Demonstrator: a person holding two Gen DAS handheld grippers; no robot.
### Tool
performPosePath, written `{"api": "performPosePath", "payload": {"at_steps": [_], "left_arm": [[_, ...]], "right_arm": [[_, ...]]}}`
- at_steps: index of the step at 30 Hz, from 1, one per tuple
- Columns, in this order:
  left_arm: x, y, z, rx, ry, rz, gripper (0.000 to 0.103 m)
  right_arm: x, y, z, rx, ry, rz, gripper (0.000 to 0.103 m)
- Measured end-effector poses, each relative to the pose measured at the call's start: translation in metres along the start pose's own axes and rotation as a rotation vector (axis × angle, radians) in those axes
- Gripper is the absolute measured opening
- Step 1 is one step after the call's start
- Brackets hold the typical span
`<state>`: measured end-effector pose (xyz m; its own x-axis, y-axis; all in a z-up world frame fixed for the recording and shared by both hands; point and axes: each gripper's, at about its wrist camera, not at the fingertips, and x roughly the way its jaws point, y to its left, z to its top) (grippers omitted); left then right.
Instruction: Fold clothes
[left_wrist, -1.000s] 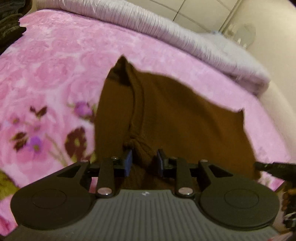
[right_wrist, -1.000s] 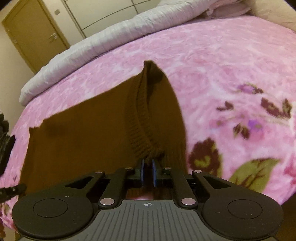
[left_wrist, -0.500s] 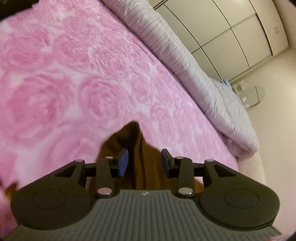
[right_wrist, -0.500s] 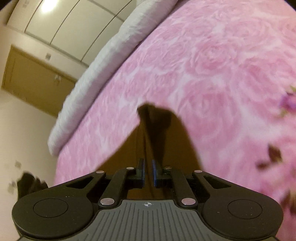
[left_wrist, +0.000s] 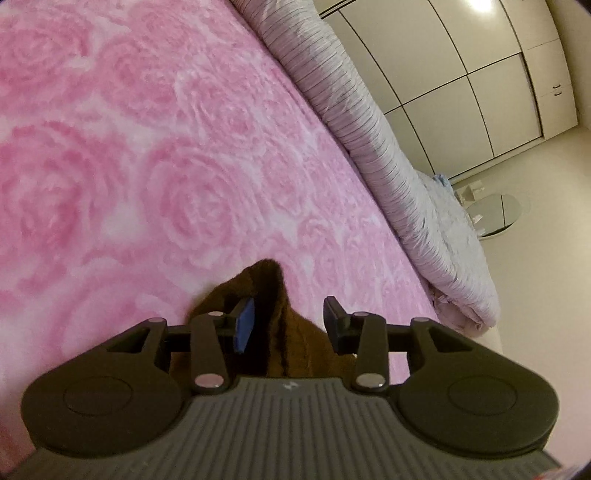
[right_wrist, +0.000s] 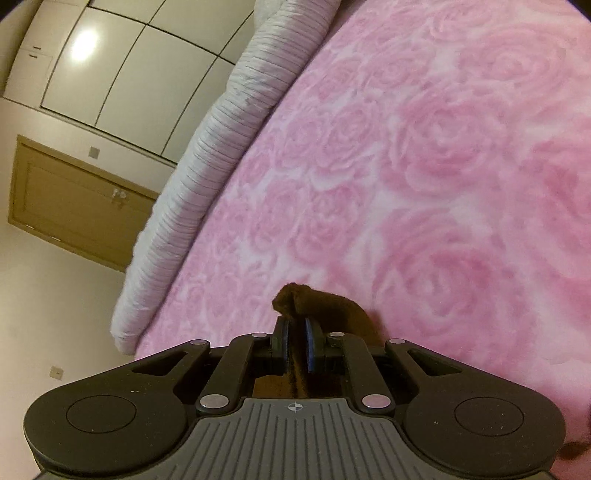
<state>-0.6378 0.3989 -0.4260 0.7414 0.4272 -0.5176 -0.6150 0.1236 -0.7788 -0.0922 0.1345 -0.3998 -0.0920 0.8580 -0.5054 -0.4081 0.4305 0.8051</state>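
Observation:
A brown knit garment (left_wrist: 273, 295) lies on a pink rose-patterned bedspread (left_wrist: 129, 166). In the left wrist view only its pointed corner shows. It lies between the spread fingers of my left gripper (left_wrist: 290, 325), which is open and not pinching it. In the right wrist view the garment's corner (right_wrist: 314, 299) pokes up just past my right gripper (right_wrist: 295, 343), whose blue pads are close together with brown fabric between them. The rest of the garment is hidden under both grippers.
A rolled lilac-grey duvet (left_wrist: 388, 155) runs along the far edge of the bed, also seen in the right wrist view (right_wrist: 207, 158). Beyond it are white wardrobe doors (left_wrist: 480, 74), a brown door (right_wrist: 74, 203) and a round mirror (left_wrist: 495, 214).
Both grippers carried the garment's edge forward over the bed and tilted up. The left gripper opened wider and let go of the fabric. The right stays closed on it.

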Motion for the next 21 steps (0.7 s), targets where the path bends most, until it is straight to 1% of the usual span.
{"api": "performPosePath", "payload": {"at_steps": [2, 4, 6, 7, 8, 9, 10, 12, 17, 20, 21], "left_arm": [[0.007, -0.002, 0.001, 0.003, 0.017, -0.016, 0.037], [0.02, -0.003, 0.001, 0.01, 0.076, -0.015, 0.038], [0.029, 0.0, -0.001, -0.002, 0.079, -0.003, 0.035], [0.033, 0.001, -0.002, -0.008, 0.08, 0.003, 0.03], [0.032, 0.003, -0.002, -0.007, 0.063, -0.003, 0.022], [0.028, 0.002, -0.002, 0.008, 0.033, -0.018, 0.001], [0.023, 0.0, -0.002, 0.025, 0.001, -0.034, 0.001], [0.001, -0.01, -0.006, 0.126, -0.084, -0.089, 0.001], [0.003, -0.001, -0.015, 0.216, -0.082, 0.017, 0.002], [0.004, 0.005, -0.021, 0.268, -0.079, 0.084, 0.005], [-0.001, 0.0, -0.019, 0.285, -0.111, 0.08, 0.006]], "right_arm": [[0.005, 0.001, 0.0, -0.003, 0.015, -0.004, 0.01], [0.008, 0.001, -0.001, -0.009, 0.019, -0.005, 0.01], [0.009, 0.0, -0.004, -0.008, 0.009, -0.005, 0.01], [0.009, 0.001, -0.005, -0.016, 0.004, -0.005, 0.01], [0.009, 0.001, -0.007, -0.025, -0.002, -0.005, 0.01], [0.008, 0.003, -0.008, -0.046, -0.013, -0.013, 0.01], [0.007, 0.005, -0.01, -0.065, -0.025, -0.021, 0.01], [0.006, 0.004, -0.011, -0.064, -0.034, -0.039, 0.009], [0.005, 0.0, -0.014, -0.062, -0.057, -0.084, 0.01], [0.004, -0.003, -0.016, -0.06, -0.071, -0.111, 0.01], [0.004, -0.003, -0.017, -0.06, -0.075, -0.119, 0.01]]}}
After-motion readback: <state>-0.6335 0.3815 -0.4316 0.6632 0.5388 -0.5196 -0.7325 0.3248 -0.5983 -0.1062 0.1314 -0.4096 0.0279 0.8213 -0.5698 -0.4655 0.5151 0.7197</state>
